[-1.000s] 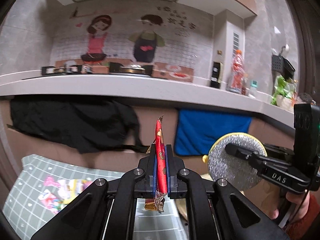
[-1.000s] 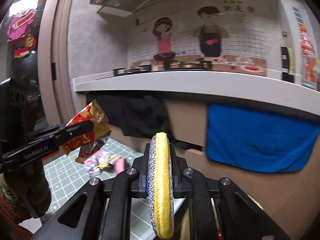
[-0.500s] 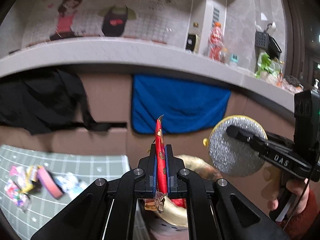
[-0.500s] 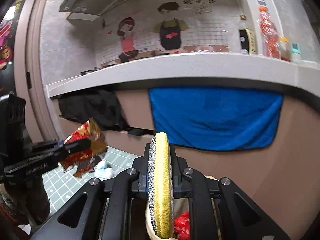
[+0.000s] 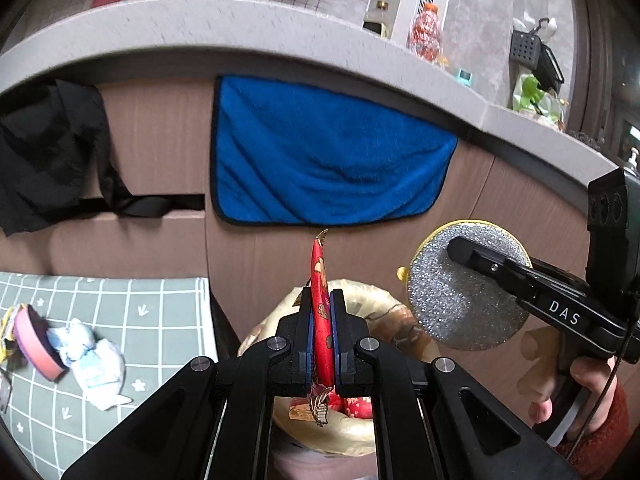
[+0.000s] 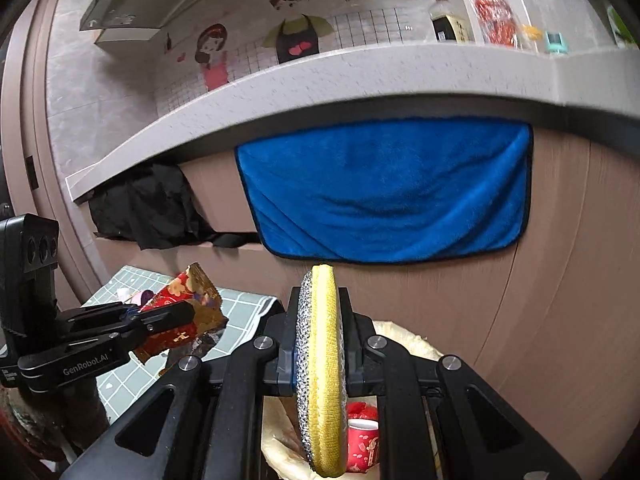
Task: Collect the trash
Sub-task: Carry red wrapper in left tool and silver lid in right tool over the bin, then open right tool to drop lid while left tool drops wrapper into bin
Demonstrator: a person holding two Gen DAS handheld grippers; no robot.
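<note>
Wrapper (image 5: 321, 312) sits edge-on, clamped in my left gripper (image 5: 321, 344), poised above the trash bin (image 5: 380, 304) so that it would fall inside once let go. My right gripper (image 6: 320, 344) pinches a round scouring pad (image 6: 322, 364) over the same bin, by my judgement for dropping too. More litter (image 5: 86, 360) lies on the checked mat (image 5: 160, 320), well apart.
</note>
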